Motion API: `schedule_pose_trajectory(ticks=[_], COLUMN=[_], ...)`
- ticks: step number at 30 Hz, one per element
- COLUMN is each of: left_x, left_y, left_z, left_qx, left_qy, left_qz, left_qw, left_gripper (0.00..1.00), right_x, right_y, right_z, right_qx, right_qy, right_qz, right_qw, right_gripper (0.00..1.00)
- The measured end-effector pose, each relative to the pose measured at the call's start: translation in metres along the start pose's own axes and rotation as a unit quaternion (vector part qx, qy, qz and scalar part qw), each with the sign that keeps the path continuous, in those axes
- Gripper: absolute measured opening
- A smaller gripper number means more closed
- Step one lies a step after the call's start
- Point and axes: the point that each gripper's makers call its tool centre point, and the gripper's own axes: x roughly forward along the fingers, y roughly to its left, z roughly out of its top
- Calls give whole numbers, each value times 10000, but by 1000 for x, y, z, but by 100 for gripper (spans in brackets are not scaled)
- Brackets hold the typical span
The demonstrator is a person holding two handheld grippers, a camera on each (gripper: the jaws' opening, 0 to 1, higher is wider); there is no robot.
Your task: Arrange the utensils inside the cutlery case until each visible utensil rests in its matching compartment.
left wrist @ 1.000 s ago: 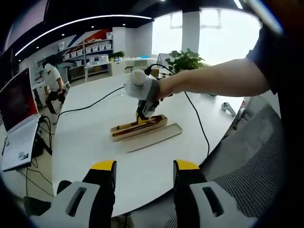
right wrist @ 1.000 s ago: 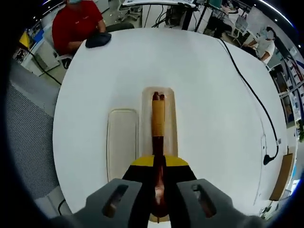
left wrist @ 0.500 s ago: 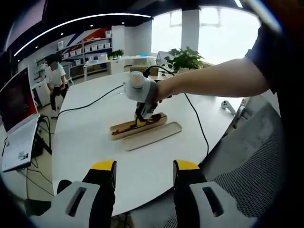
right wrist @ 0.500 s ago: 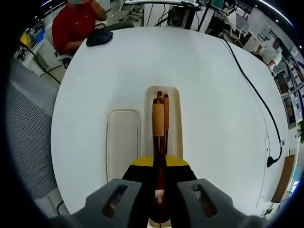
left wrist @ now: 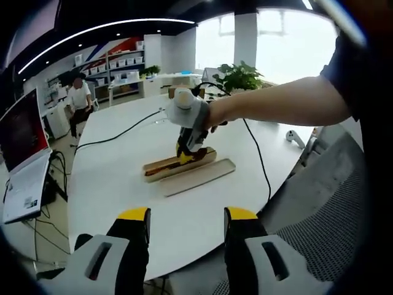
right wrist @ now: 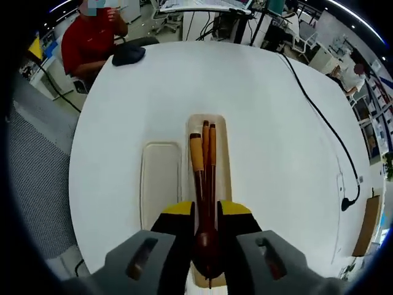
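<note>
Right tool (right wrist: 207, 212) is seen over the near end of the cutlery case (right wrist: 225, 153); jaws slightly parted with the dark spoon (right wrist: 206, 243) between them, contact with the pads not clear enough to tell; spoon bowl partly hidden by the jaws; ahead of the tool, chopsticks (right wrist: 209, 153) and a tan-handled utensil (right wrist: 196, 153) lie lengthwise in the case; compartments cannot be made out; the lid (right wrist: 159, 184) lies flat on the white table (right wrist: 123, 123) just left of the case, parallel to it; a black cable (right wrist: 319, 110) runs across the table to the right of the tool; a dark object (right wrist: 128, 54) sits at the far table edge, a person in red (right wrist: 86, 43) beyond it.

Left tool (left wrist: 186, 222) is held wide open, nothing between the jaws, well short of the case (left wrist: 179, 164); the right tool (left wrist: 189, 132) is seen ahead, held by a bare arm (left wrist: 276, 101), covering part of the case; a monitor (left wrist: 23, 132) stands far left, cut off; a potted plant (left wrist: 239, 77) stands beyond the table.
</note>
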Motion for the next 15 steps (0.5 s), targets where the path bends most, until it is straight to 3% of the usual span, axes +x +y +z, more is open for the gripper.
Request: schedule_pose_trajectory(ticks=[8, 15], left_x=[-2, -5], left_y=[1, 2], left_z=[4, 6], left_qx=[36, 110], left_qy=[-139, -206], left_qz=[39, 132], left_qw=[9999, 9996], left_gripper=[49, 49], right_x=[-35, -71], right_y=[1, 13], right_z=[-22, -37], right_qx=[169, 385], right_qy=[-79, -263], right_qz=[-412, -761], right_qw=[9990, 9960], right_gripper=[26, 31])
